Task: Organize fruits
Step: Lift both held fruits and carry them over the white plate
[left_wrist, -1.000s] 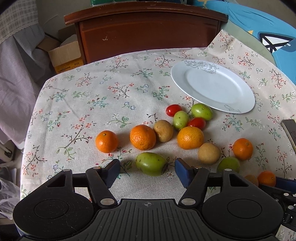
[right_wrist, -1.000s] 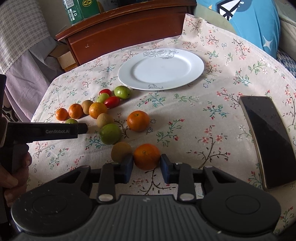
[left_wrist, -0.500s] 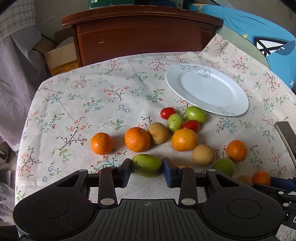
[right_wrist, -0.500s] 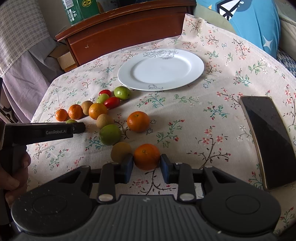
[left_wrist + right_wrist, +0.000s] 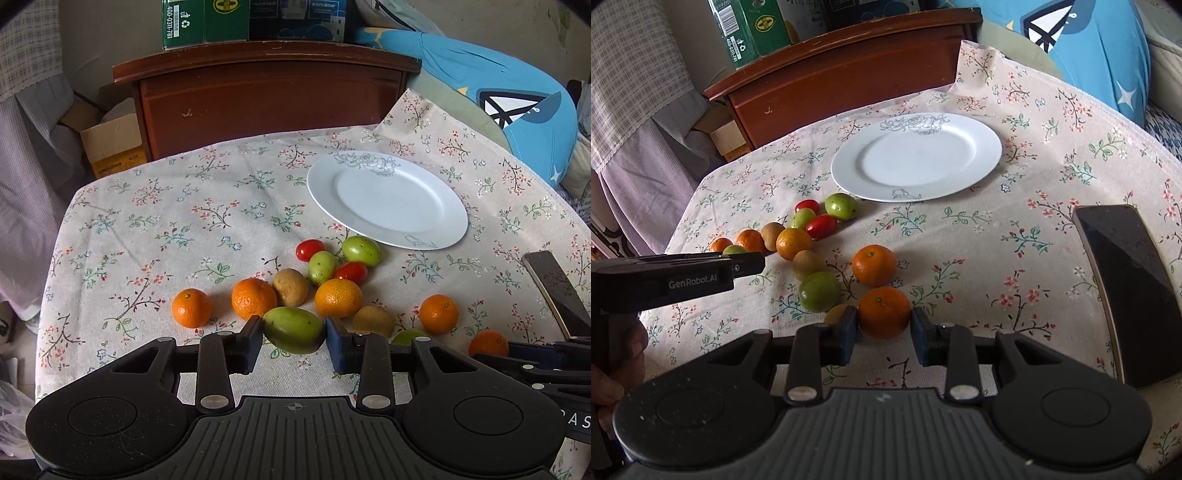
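Fruits are scattered loose across the floral tablecloth point(image 5: 155, 236), and the white plate point(image 5: 388, 201) beyond them lies bare, just a grey flower print on its rim. Left gripper point(image 5: 294, 339) has its blue pads clamped on an oblong green fruit point(image 5: 293, 329) at the near edge of the cluster, both pads pressed against its ends. Right gripper point(image 5: 884, 325) is pinching an orange point(image 5: 884, 312) between its pads, a brownish fruit point(image 5: 836, 313) tucked just beside the left pad. Past the green fruit sit two more oranges point(image 5: 254, 298) with a brown fruit point(image 5: 290, 287) between them, and nearer the plate two red cherry tomatoes point(image 5: 309, 249) and two small green fruits point(image 5: 361, 251) huddle, one green fruit almost touching the plate's rim. A dark phone point(image 5: 1126, 280) lies on the cloth to the right, well apart from the fruit. Behind the table stands a wooden cabinet point(image 5: 266, 96), green cartons point(image 5: 203, 18) on top; an open cardboard box point(image 5: 110, 142) stands beside it, its contents not visible.
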`<state>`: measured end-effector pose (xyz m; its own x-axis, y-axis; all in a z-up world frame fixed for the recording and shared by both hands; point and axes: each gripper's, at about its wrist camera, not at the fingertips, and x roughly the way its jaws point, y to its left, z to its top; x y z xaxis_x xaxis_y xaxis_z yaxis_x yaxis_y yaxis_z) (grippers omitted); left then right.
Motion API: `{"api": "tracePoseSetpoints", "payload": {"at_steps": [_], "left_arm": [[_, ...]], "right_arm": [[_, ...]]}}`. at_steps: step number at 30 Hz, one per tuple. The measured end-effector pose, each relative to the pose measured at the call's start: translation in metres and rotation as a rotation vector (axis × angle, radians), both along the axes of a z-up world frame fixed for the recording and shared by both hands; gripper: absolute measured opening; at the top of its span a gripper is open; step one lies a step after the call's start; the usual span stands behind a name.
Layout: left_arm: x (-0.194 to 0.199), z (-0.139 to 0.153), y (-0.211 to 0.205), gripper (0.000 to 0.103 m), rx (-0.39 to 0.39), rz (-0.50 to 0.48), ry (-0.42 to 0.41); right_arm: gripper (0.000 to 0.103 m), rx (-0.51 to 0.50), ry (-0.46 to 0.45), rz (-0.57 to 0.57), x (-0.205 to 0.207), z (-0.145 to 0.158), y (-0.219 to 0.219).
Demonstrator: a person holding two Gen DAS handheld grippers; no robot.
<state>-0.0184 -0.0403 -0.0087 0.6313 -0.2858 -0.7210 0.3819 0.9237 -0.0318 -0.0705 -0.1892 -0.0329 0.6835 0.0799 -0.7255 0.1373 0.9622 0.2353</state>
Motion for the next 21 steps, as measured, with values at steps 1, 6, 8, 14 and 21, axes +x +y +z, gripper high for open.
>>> {"api": "tracePoseSetpoints", "payload": {"at_steps": [1, 6, 8, 14, 21], "left_arm": [[-0.001, 0.001, -0.001, 0.034, -0.001, -0.004, -0.003], [-0.001, 0.005, -0.003, 0.034, -0.022, -0.015, -0.005], [-0.001, 0.007, -0.004, 0.034, -0.027, -0.024, -0.008], [0.005, 0.013, -0.006, 0.034, -0.062, -0.034, 0.002], [0.016, 0.017, -0.014, 0.034, -0.063, -0.07, 0.003]], "right_arm": [[0.031, -0.001, -0.005, 0.0, 0.0, 0.001, 0.0], [0.031, 0.013, -0.014, 0.005, 0.004, 0.003, -0.001], [0.031, 0.01, -0.022, 0.012, 0.005, 0.005, -0.001], [0.031, 0.02, -0.034, 0.025, 0.015, 0.011, -0.003], [0.031, 0.034, -0.03, 0.043, 0.035, 0.014, -0.009]]}}
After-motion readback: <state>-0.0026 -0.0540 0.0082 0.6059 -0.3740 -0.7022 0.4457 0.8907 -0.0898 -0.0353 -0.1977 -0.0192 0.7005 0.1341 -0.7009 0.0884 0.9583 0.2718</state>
